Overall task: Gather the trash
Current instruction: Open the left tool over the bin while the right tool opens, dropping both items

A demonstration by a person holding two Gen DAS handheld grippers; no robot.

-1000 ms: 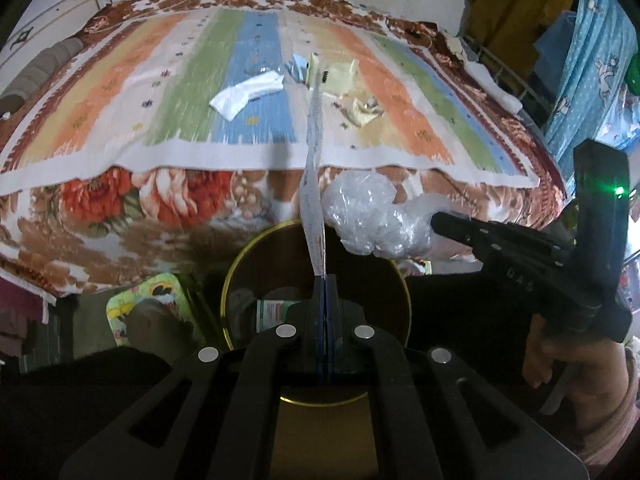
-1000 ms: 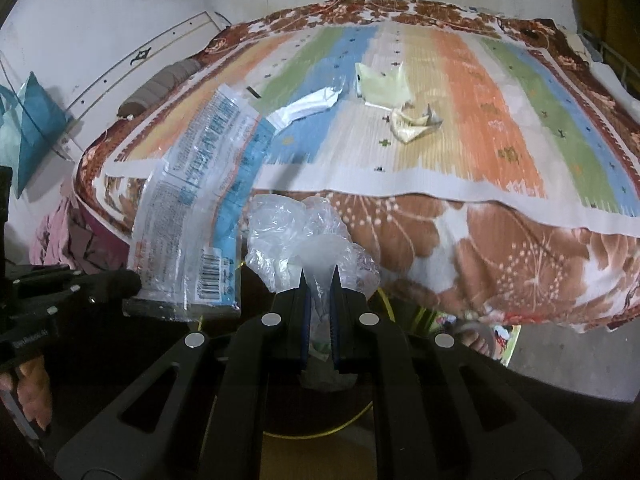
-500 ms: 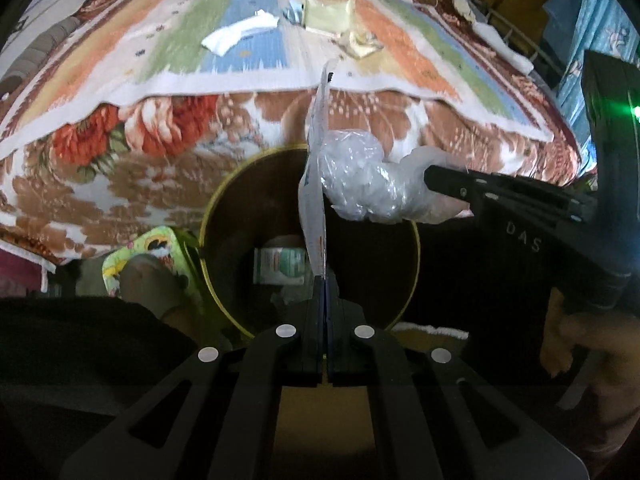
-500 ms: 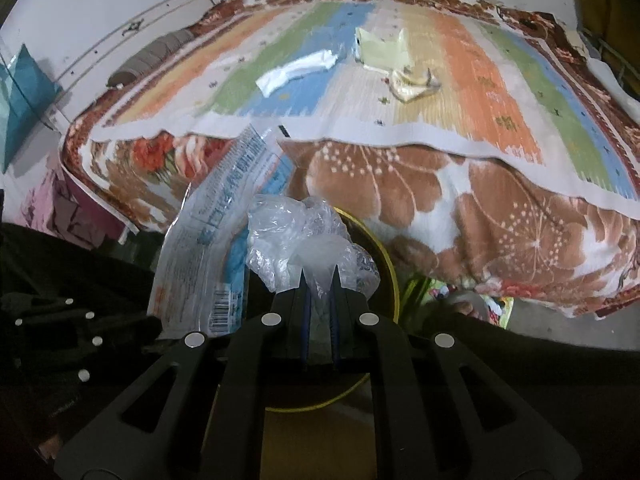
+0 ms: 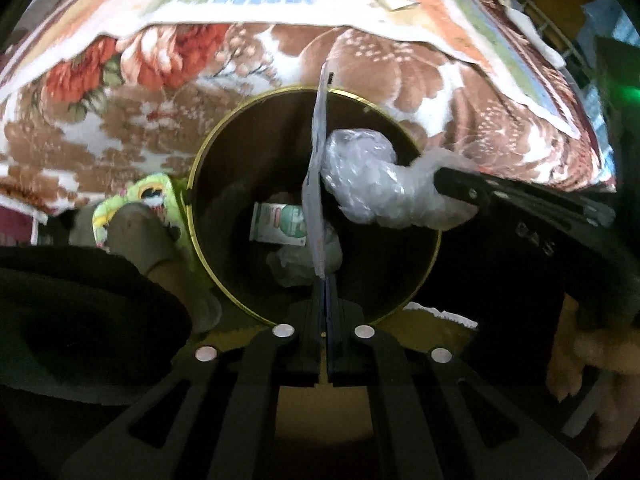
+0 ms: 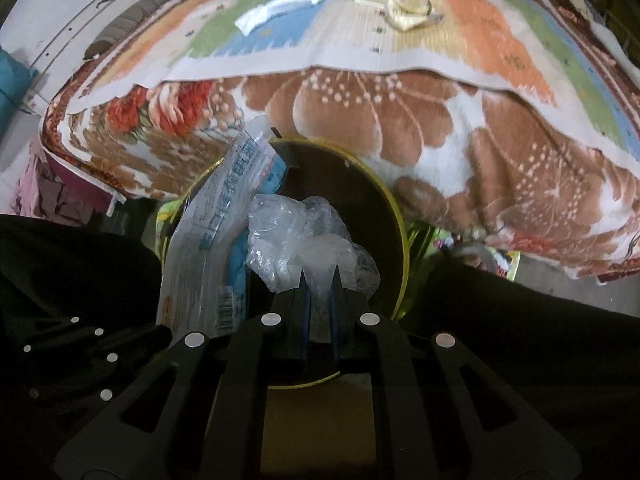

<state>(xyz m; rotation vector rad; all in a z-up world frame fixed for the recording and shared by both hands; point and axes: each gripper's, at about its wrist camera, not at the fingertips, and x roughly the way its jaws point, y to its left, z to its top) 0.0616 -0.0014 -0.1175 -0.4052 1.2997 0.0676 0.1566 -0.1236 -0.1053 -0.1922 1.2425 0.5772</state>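
Here both tools point down over a round bin [image 5: 208, 184] with a gold rim, standing on the floor against the near edge of the bed [image 6: 460, 148]. The left tool [image 5: 323, 300] is clamped flat on the lower end of a long printed wrapper [image 5: 316, 184], which stands edge-on over the bin's mouth and reaches up to its far rim. The right tool [image 6: 319, 280] has a wad of clear plastic [image 6: 304, 236] between its fingers; its jaws are opening, and the pads stand a little apart with the film still caught between them. The wad hangs over the bin's opening, touching the wrapper's side. At the bin's bottom lie a green-and-white packet [image 5: 276, 228] and more crumpled plastic [image 5: 296, 264]. On the bed's striped cloth, toward its far edge, lie a white wrapper [image 6: 280, 8] and some yellow paper scraps [image 6: 400, 4]. A person's foot [image 5: 136, 236] rests on a green slipper just left of the bin.
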